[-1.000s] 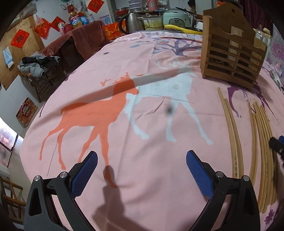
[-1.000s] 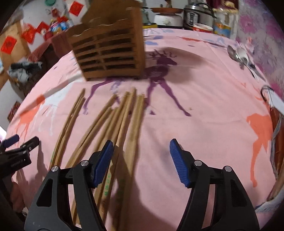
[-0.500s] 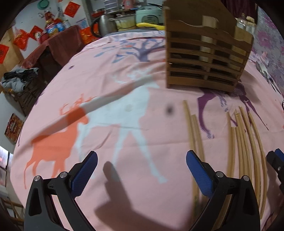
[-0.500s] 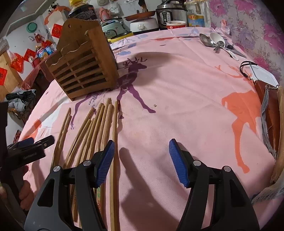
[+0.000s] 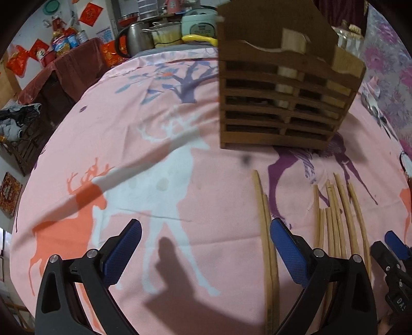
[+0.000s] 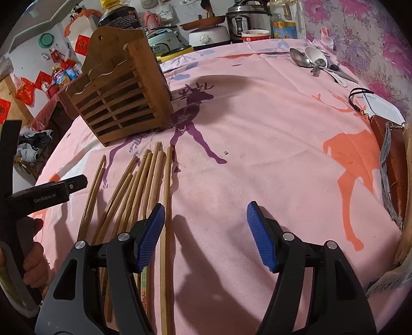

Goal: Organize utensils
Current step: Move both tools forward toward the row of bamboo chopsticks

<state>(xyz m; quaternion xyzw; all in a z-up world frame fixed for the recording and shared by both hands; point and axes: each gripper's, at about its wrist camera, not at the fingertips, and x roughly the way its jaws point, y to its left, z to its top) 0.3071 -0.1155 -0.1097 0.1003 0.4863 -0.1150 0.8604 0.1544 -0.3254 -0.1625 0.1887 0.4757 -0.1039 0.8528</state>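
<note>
right gripper jaws wide apart and opening, nothing between them, only bare pink cloth under the gap. its left pad sits over the near ends of the chopsticks, not pinching any; one lone stick lies just inside that pad. left gripper jaws also wide open, empty, cloth with a white deer print between them. its right pad is just beside a pair of chopsticks, which lie inside the gap near that pad, not squeezed.

the chopsticks lie flat on the cloth in a loose fan, pointing away toward the far side: a pair on the left, a bigger bunch to the right of it, some touching each other. just beyond their far tips stands a wooden slatted holder, upright; cannot tell what is in it. spoons lie far right on the cloth, well apart from the sticks. a brown strap item lies at the right edge. pots and a rice cooker sit past the far edge of the table. a hand grips the left gripper's handle at the left.
</note>
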